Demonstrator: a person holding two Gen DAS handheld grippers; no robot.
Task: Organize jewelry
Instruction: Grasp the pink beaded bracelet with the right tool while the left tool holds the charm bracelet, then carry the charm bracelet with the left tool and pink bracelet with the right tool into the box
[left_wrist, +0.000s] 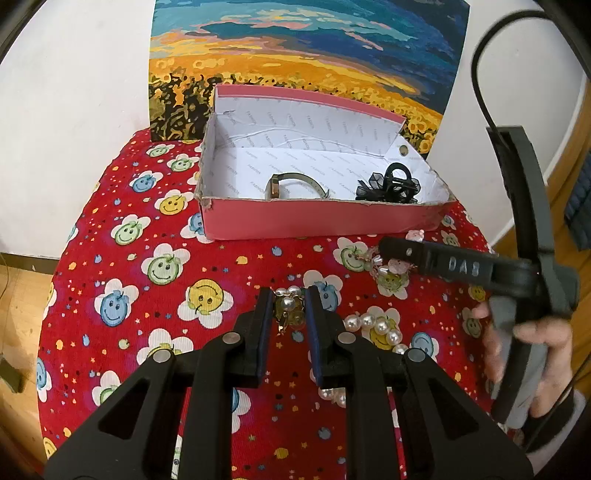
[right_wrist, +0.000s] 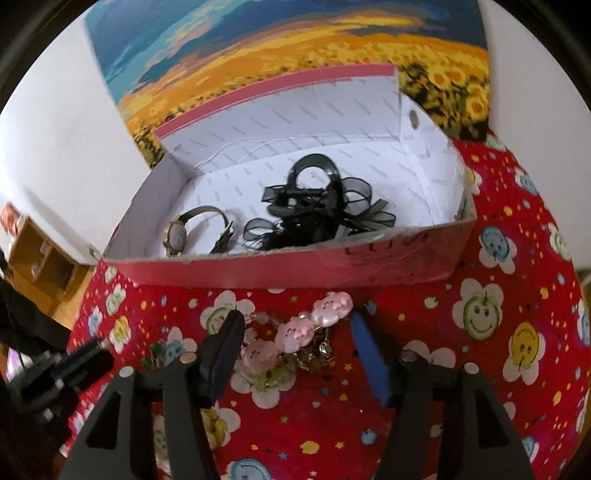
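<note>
Between the spread fingers of the right gripper (right_wrist: 295, 339) lies the pink bead bracelet (right_wrist: 295, 332), its row running from lower left to upper right of the frame. Left gripper (left_wrist: 288, 306) pinches the pearl necklace (left_wrist: 384, 332). Pink box (right_wrist: 295, 269) waits just beyond.

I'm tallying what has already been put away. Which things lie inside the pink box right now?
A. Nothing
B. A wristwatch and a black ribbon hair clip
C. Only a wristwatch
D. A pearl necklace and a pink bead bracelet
B: the right wrist view shows a wristwatch and a black ribbon hair clip on the floor of the pink box; the pearl necklace and pink bead bracelet lie outside on the cloth.
</note>
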